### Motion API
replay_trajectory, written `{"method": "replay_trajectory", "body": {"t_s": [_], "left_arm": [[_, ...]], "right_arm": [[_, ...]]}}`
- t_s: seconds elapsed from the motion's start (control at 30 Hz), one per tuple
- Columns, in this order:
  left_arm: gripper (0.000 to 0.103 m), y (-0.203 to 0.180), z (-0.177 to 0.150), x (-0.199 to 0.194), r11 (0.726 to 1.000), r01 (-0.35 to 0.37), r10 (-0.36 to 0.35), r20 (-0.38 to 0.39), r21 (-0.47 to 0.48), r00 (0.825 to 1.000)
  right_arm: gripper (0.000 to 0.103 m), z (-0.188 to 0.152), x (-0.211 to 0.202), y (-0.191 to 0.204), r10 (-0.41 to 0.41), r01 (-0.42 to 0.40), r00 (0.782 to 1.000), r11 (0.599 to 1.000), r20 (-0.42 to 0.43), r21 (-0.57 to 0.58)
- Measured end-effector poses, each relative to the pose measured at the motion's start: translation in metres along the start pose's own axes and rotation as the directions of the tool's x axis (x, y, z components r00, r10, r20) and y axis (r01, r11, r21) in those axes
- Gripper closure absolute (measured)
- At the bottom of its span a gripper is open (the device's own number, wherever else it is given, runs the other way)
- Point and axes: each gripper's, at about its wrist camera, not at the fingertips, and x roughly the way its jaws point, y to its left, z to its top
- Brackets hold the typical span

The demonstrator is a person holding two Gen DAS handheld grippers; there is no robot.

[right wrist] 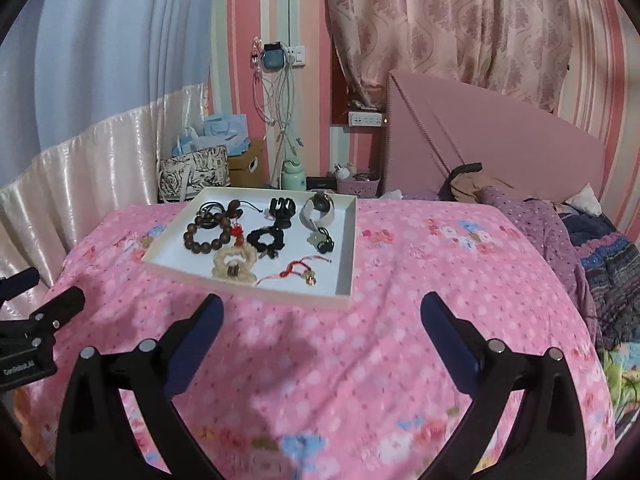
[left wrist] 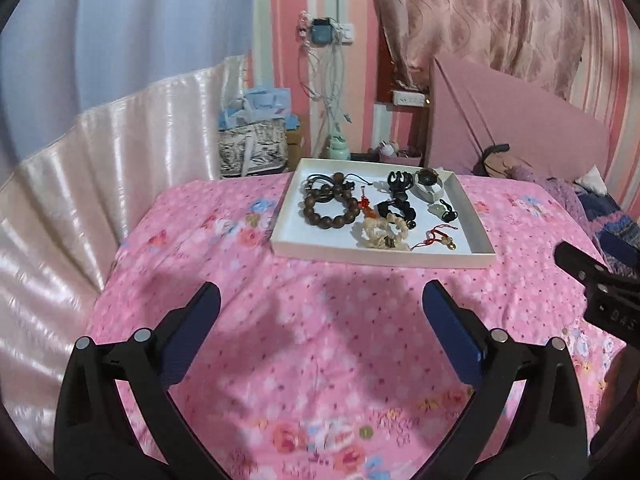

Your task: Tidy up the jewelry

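Left tool (left wrist: 322, 300): hovering over bedspread (left wrist: 320, 360), fingers spread wide, holding nothing; tray at its 12 o'clock.
Right tool (right wrist: 322, 312): likewise gaping, empty; tray at its 11 o'clock, near.
Tray (left wrist: 376, 258): white, shallow, sitting on soft bed w/ jewelry inside.
Contents: bead bracelet (left wrist: 330, 210) at 9 o'clock in tray, cream scrunchie (left wrist: 382, 232) at 6, red cord charm (left wrist: 438, 240) at 5, watch (left wrist: 428, 184) at 1.
Risk 1: pcs lying touching/overlapping; cords prob. snagging, so one lift is dragging neighbours out.
Risk 2: tray resting on yielding bedding; pressing a rim is likely tipping it.
Risk 3: thin cord slipping btw wide pads.

Soft indoor light, faint shadows on bedspread (left wrist: 320, 320), fisheye-warped blurry edges.
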Motion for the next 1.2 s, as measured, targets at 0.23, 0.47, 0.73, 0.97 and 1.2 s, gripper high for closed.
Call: {"method": "replay_trajectory", "body": {"t_s": [0.23,0.47,0.73,0.97,1.2], "left_arm": [[0.003,-0.007,-0.041,-0.025,1.000,-0.024,0.024,0.007,-0.020,1.000],[0.003,-0.016,-0.064,-0.045,1.000,0.010,-0.009,0.023,-0.004,1.000],[0.003,-0.027,-0.074,-0.067,0.999,-0.031,0.028,0.092,0.030,0.995],[0.003,-0.027,-0.072,-0.071,0.999,-0.027,0.025,0.094,0.029,0.995],[0.003,-0.025,-0.071,-0.070,0.999,-0.046,0.044,0.094,0.021,0.995]], "right_arm": [[0.004,-0.035,-0.031,-0.001,-0.035,0.035,0.999,0.999,0.014,-0.021],[0.003,-0.056,-0.049,-0.008,-0.054,0.055,0.998,0.998,0.034,-0.012],[0.003,-0.066,-0.063,-0.015,-0.061,0.061,0.997,0.998,0.037,0.002],[0.003,-0.066,-0.069,-0.014,-0.070,0.070,0.997,0.998,0.043,0.005],[0.003,-0.067,-0.072,-0.013,-0.084,0.084,0.995,0.996,0.048,0.005]]}}
